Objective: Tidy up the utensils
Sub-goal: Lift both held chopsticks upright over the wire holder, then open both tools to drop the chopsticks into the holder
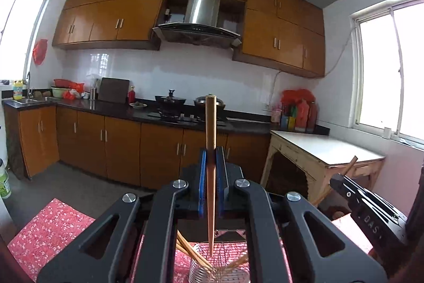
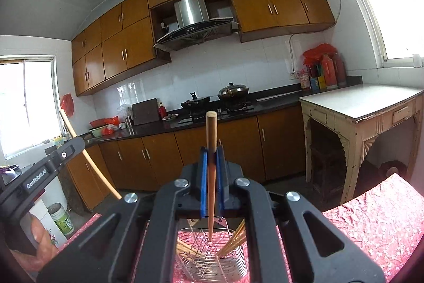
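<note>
A kitchen fills both views: brown wall cabinets (image 1: 114, 17) run above a white tiled wall, with a steel range hood (image 1: 201, 15) between them. Below, a dark counter (image 1: 111, 106) carries two lidded pans on a hob, a cutting board and red bottles. A pale wooden side table (image 1: 326, 147) stands by the right-hand window.

Nearer the cameras lies the surface (image 2: 371, 224), covered in a red flowered cloth. On it stands a wire utensil holder (image 2: 209, 259) with several wooden chopsticks leaning inside it at different angles; in the left wrist view the same holder (image 1: 220, 269) shows at the bottom edge, under the gripper.

The left gripper (image 1: 211, 150) is clenched on a single wooden chopstick (image 1: 211, 123), its blue pads pressed against the shaft. The stick stands nearly upright, its thin tip hanging over the holder's mouth and its blunt end rising above the pads.

The right gripper (image 2: 211, 150) is likewise clenched on its own chopstick (image 2: 211, 134), upright, thin end pointing down over the holder.

Each gripper also shows at the edge of the other's view, black-bodied, with its stick slanting through it. A hand (image 2: 39, 243) wraps the left gripper's handle.
</note>
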Demonstrator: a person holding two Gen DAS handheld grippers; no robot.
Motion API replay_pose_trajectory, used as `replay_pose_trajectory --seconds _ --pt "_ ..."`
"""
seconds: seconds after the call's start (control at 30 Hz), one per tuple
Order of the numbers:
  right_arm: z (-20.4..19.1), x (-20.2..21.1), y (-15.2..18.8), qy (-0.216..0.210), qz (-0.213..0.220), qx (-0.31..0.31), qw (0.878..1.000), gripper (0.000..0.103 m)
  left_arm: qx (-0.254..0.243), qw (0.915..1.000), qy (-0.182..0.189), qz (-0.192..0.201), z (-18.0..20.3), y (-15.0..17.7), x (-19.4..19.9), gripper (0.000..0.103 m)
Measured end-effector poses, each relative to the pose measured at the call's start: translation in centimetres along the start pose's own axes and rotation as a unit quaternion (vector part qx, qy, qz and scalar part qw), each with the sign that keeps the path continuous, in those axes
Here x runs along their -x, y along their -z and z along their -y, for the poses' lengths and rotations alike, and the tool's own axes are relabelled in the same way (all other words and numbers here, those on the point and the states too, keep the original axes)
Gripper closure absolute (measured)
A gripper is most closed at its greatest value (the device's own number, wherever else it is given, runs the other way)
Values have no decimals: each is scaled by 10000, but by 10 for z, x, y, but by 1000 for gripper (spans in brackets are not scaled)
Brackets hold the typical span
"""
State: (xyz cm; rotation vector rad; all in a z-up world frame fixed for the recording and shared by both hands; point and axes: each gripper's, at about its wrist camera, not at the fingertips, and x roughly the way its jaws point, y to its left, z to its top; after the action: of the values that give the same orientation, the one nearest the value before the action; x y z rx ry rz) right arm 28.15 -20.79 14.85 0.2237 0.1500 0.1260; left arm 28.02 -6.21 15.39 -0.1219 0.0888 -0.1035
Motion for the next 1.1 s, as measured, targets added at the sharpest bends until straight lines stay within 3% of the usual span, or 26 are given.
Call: replay_pose_trajectory --seconds 0.3,0.4,0.43,0.47,0.5,0.53,0.57,0.7,1.1 --pt "11 -48 31 -81 -707 -142 9974 95 321 9959 -76 -841 -18 48 -50 96" --pt "14 -64 41 133 -1098 -110 9938 93 289 9928 -53 -1165 -21 54 -57 96" --pt "15 -64 44 218 -1110 -123 9935 90 287 9921 -77 -1219 -23 55 -57 95" --pt "17 -62 45 302 -1082 -144 9936 77 284 9918 -92 -1245 -25 54 -56 93" --pt "18 -58 46 368 -1017 -175 9940 69 263 9917 -115 -1250 -27 52 -52 81" --pt "20 -55 46 424 -944 -208 9944 59 243 9921 -162 -1223 -28 51 -49 56" --pt "23 -51 46 461 -902 -219 9946 58 209 9931 -237 -1128 -30 48 -42 48" --pt "27 -29 41 571 -750 -209 9953 56 67 9948 -338 -959 -32 38 -24 47" --pt "30 61 37 774 -315 -41 9965 37 158 9956 -490 -788 -58 32 47 44"
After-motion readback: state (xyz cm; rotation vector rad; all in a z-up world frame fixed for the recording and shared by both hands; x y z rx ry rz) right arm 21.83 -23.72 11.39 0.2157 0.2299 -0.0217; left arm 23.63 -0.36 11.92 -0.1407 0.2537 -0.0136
